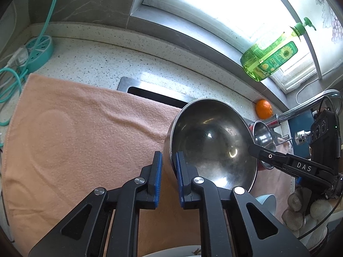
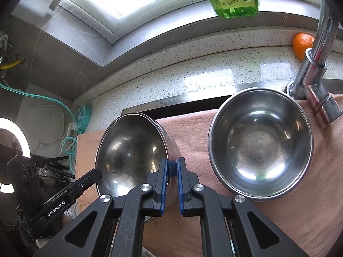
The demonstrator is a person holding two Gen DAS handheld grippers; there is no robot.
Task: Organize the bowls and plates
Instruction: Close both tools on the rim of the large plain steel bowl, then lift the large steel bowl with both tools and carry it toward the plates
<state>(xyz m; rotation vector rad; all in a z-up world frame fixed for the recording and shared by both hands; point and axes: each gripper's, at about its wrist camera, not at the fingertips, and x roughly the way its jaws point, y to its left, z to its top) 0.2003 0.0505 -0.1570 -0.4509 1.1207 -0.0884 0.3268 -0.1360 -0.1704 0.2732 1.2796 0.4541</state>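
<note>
The left hand-held gripper (image 1: pixel 168 167) is clenched on the near-left rim of the tilted steel bowl (image 1: pixel 212 143), one pad outside the wall and one inside. The right hand-held gripper (image 2: pixel 171 171) pinches the opposite rim, so the bowl hangs tipped between them over the pink towel (image 1: pixel 75 128) on the table (image 1: pixel 107 55). A second bowl (image 2: pixel 260 143) rests upright on the towel to the right. Thin polished steel should be light, stiff and slippery; the rolled rim looks like the only sound hold, and uneven pull could twist it loose.
</note>
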